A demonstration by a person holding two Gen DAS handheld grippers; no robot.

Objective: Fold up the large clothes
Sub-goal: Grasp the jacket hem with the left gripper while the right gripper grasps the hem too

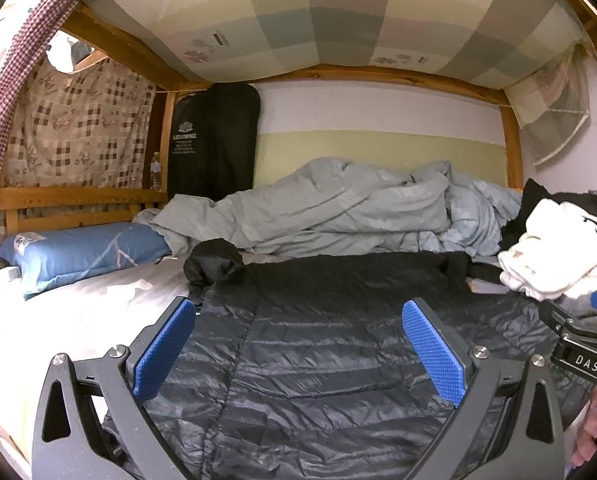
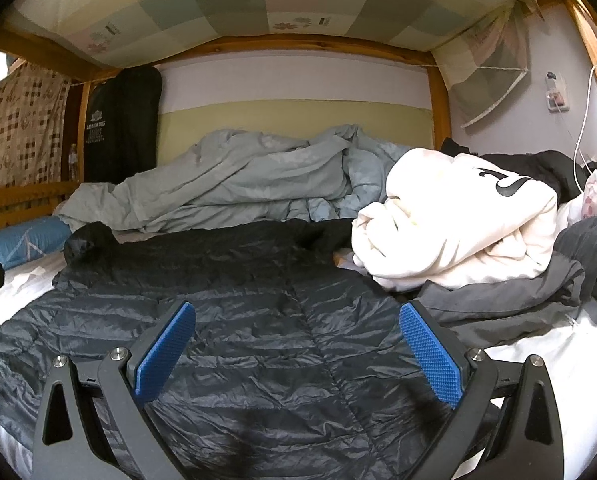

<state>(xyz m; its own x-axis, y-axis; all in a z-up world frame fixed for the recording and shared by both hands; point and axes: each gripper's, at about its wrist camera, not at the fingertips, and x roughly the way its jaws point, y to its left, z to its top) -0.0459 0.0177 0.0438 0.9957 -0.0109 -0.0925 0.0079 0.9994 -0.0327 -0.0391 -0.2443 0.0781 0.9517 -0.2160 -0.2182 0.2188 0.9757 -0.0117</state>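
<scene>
Black quilted puffer jacket (image 1: pixel 318 352) spread flat on bed sheet (image 1: pixel 78 312), long axis running from claws toward far wall, quilting seams crosswise, hood end (image 1: pixel 212 260) at far left by blue pillow (image 1: pixel 82 252). Left claw (image 1: pixel 298 348) wide open, holding nothing, over jacket's near part. Right claw (image 2: pixel 296 350) wide open, empty, likewise above jacket. Rumpled grey duvet (image 2: pixel 238 184) borders far edge. White hoodie (image 2: pixel 458 220) and grey garment (image 2: pixel 498 292) crowd right side; bare sheet free on left.
</scene>
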